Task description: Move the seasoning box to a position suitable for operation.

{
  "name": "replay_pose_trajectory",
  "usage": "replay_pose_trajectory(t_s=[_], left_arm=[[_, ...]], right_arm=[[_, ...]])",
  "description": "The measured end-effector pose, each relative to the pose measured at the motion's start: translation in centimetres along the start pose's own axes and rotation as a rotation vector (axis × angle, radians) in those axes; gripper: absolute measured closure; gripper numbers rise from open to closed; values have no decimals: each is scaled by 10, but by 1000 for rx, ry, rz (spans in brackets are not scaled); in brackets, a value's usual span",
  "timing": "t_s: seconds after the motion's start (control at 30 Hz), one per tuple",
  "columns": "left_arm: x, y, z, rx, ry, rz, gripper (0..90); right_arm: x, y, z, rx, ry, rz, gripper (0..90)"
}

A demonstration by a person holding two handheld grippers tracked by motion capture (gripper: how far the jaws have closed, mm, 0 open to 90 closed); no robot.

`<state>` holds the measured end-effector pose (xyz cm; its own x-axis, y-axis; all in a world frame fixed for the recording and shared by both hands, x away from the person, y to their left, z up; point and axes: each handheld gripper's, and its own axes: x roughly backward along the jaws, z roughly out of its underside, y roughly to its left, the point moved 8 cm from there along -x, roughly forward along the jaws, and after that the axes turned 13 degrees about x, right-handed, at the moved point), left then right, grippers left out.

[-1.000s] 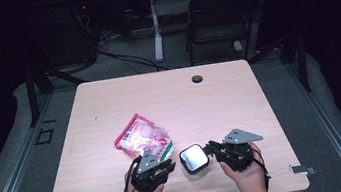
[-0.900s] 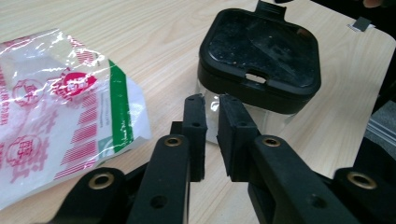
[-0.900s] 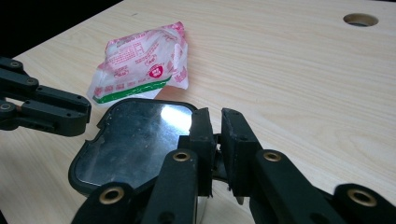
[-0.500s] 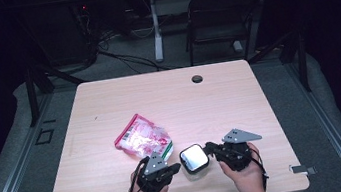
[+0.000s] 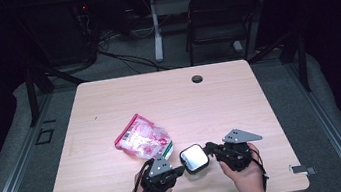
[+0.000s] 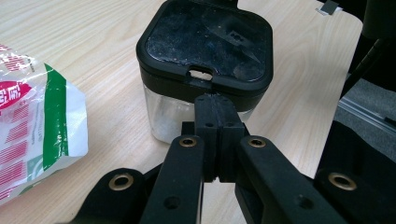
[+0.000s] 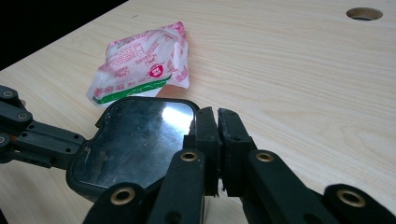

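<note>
Jaws pressed together and empty on both your left gripper (image 5: 179, 171) and right gripper (image 5: 209, 147), flanking the lidded jar (image 5: 194, 159) near the pale wooden table's (image 5: 262, 113) front edge, dark room behind.

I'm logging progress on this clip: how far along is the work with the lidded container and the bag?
Done: both grippers are shut and set against the container, left gripper at its latch side, right gripper at the opposite edge. In hand: apparently working on the black lid, which sits closed on the clear body. Left: opening it; the pink bag lies untouched on the table.
</note>
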<state>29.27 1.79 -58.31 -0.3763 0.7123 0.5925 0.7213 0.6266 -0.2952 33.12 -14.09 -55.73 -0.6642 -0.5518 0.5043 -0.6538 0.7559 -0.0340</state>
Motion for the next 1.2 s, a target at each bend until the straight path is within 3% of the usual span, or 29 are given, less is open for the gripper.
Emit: replay_pose_trajectory(t_s=[0.77, 0.9, 0.93, 1.1, 1.2], left_arm=[[3, -7, -7, -1, -14, 17, 900], [4, -8, -11, -8, -22, 18, 900], [5, -10, -13, -8, -26, 19, 899], [6, -13, -18, -11, -36, 18, 899], [6, -15, -22, -14, -40, 16, 899]], right_arm=[[5, 0, 2, 9, 1, -9, 845], [13, 3, 1, 36, -7, -23, 817], [19, 5, 0, 69, -4, -24, 810], [27, 11, 0, 94, 1, -29, 803], [33, 21, 5, 122, 14, -50, 776]])
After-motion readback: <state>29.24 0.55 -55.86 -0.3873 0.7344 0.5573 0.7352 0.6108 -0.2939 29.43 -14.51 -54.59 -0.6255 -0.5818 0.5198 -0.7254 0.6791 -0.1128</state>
